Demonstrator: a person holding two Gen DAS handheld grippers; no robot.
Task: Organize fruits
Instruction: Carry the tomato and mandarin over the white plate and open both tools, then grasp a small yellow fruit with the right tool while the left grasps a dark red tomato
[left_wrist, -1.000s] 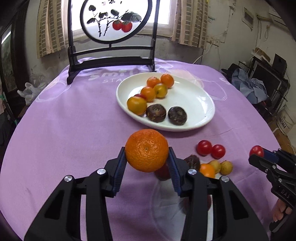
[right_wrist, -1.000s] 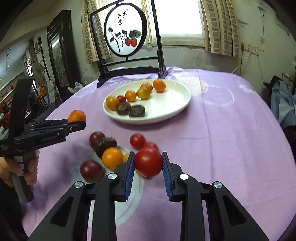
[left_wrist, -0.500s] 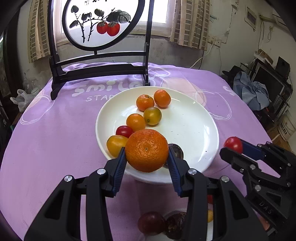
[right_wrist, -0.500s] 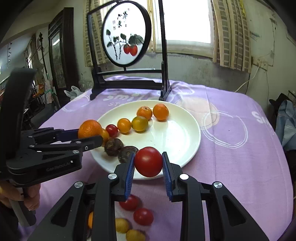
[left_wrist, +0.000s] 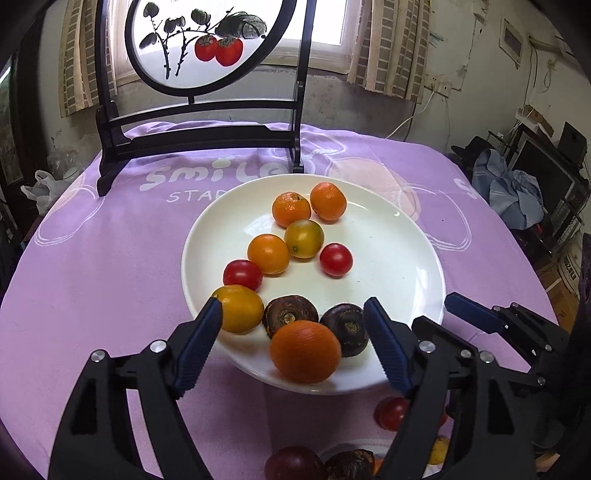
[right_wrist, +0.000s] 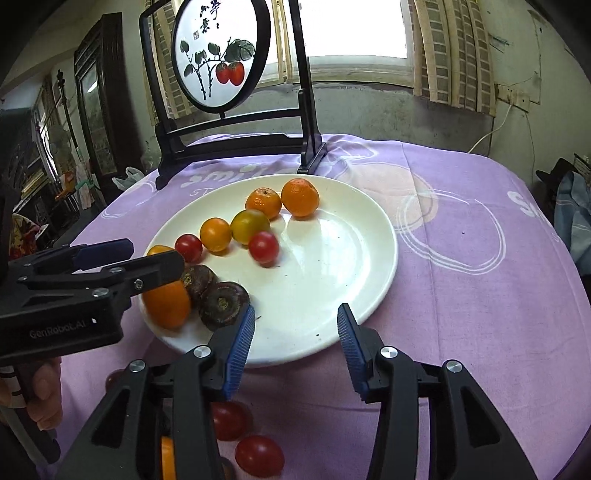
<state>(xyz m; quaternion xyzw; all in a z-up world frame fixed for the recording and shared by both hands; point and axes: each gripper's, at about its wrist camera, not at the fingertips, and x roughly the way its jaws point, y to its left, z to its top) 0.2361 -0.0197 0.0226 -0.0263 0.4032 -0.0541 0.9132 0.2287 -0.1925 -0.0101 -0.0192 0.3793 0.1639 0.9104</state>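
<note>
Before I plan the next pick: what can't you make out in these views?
- Loose fruit near the plate: cut by the bottom edge and hidden behind gripper fingers, both views; count unclear.
- Big orange: motion-blurred, half behind the left gripper, right view.
- Red tomato: blurred; settled or rolling, unclear.

"smile" on purple tablecloth (left_wrist: 110, 258), "genrobot.ai" on left hand-held gripper (right_wrist: 125, 254)

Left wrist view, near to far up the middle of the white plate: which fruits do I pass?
Large orange mandarin at the near rim of the white plate → dark brown wrinkled fruit → small red cherry tomato → greenish-yellow tomato → two small orange mandarins farthest.
</note>
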